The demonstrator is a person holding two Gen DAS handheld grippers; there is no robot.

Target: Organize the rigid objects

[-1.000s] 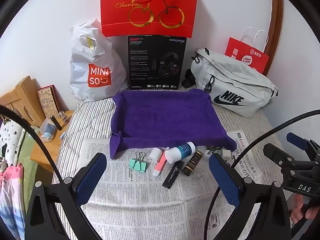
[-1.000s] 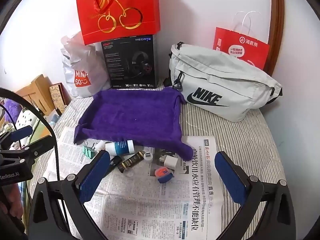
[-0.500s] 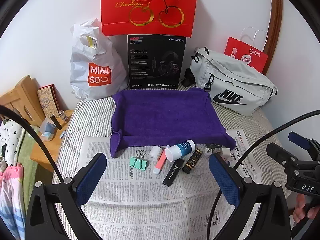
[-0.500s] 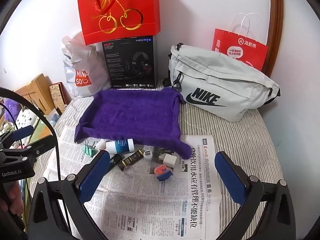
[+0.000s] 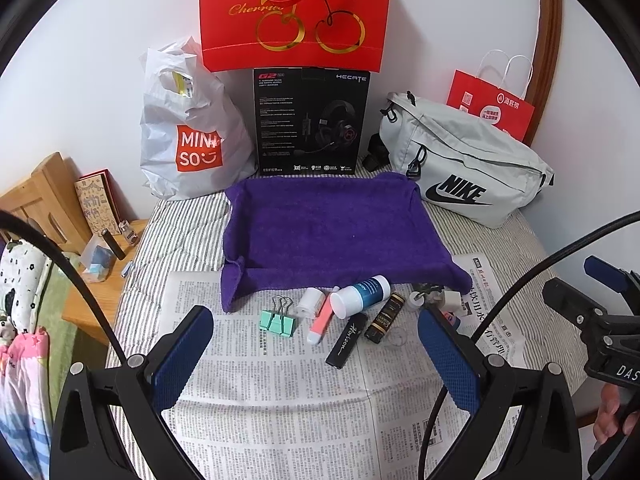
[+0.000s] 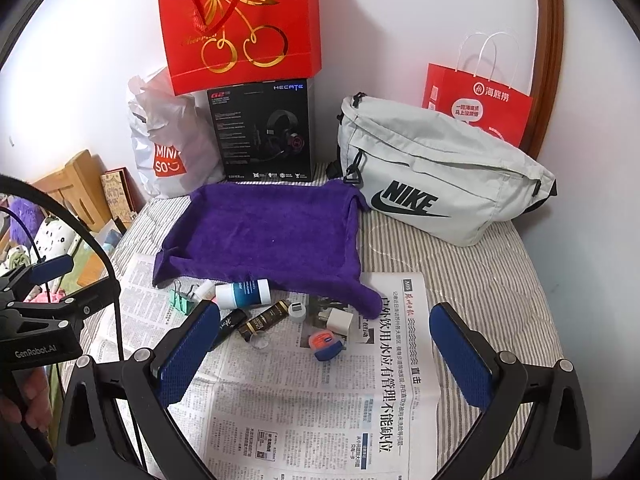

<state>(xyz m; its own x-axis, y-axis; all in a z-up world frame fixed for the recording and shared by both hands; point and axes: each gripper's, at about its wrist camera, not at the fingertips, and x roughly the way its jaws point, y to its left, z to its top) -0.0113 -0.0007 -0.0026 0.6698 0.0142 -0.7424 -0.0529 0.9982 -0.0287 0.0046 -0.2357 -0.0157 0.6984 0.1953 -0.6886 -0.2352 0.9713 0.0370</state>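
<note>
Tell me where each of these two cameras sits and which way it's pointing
Left wrist: rides the left gripper, facing forward over the newspaper to the purple towel; its open blue pads show, plus the right gripper at the right edge.
Right wrist: rides the right gripper, same heading, further right; its pads, plus the left gripper at the left edge.
Shared: towel, blue-and-white bottle, Nike bag.

The right gripper (image 6: 324,356) hangs wide open over the newspaper (image 6: 304,408). Small things lie there: a green clip (image 6: 181,300), a white bottle (image 6: 242,293), a white plug (image 6: 339,322).
</note>
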